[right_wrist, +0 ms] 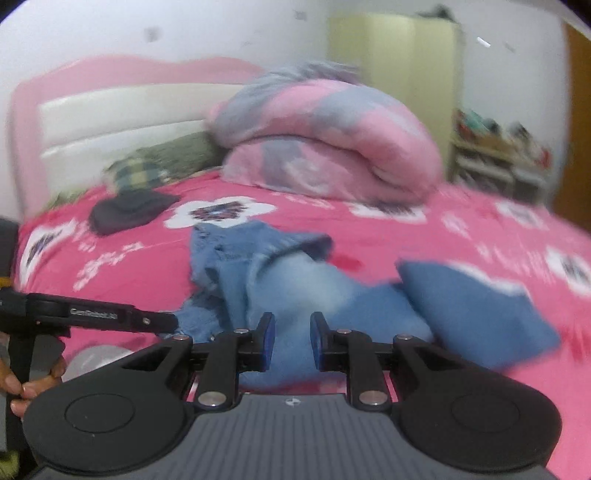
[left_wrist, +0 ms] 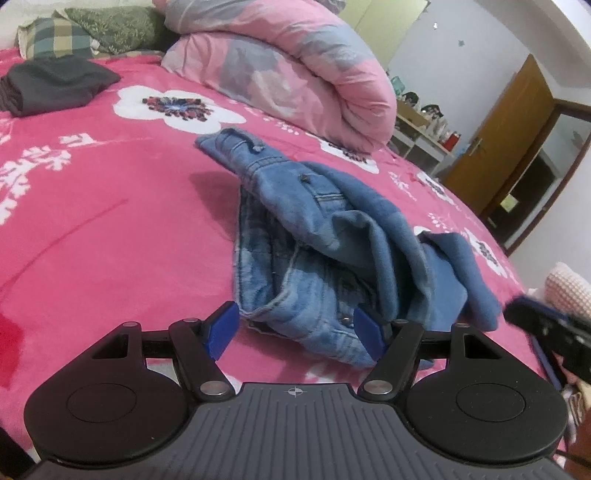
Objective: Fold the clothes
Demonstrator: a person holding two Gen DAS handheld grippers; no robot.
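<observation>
A crumpled pair of blue jeans (left_wrist: 332,229) lies on the pink flowered bedspread (left_wrist: 110,221). My left gripper (left_wrist: 295,332) is open wide at the near end of the jeans, and the waistband with its metal button lies between the blue fingertips. In the blurred right wrist view, the jeans (right_wrist: 280,280) lie just beyond my right gripper (right_wrist: 291,339), which is open with a narrow gap and holds nothing. The left gripper (right_wrist: 110,317) reaches to the jeans from the left, with a hand (right_wrist: 22,384) on its handle. The right gripper (left_wrist: 546,332) shows blurred at the right edge.
A folded dark garment (left_wrist: 55,85) lies at the far left of the bed. A rolled pink and grey quilt (left_wrist: 295,66) and pillows (left_wrist: 92,29) sit by the headboard (right_wrist: 129,114). Past the bed's right side are a cluttered shelf (left_wrist: 424,125) and a wooden door (left_wrist: 498,140).
</observation>
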